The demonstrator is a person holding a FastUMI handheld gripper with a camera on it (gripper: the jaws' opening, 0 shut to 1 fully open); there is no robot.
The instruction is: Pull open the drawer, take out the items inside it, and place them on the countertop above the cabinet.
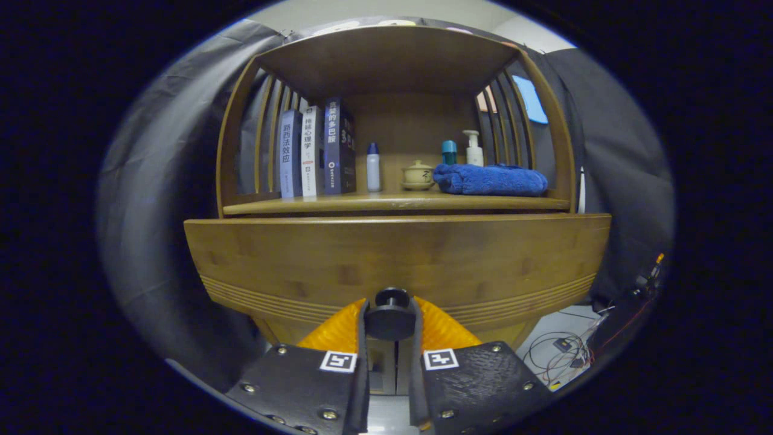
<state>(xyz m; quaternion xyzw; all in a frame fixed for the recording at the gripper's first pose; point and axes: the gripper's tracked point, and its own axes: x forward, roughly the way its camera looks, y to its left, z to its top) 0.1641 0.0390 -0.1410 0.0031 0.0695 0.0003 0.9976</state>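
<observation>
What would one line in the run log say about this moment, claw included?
stage: drawer pull | claw: shut on drawer knob | drawer front: items inside hidden | countertop: books, bottles, blue towel

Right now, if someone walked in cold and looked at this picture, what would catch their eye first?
The gripper up close, its fingers shut on the dark round drawer knob of the wooden cabinet. Above it, on the open shelf, a blue folded towel lies at one end and three upright books stand at the other, with small bottles and a lidded cup between them.
</observation>
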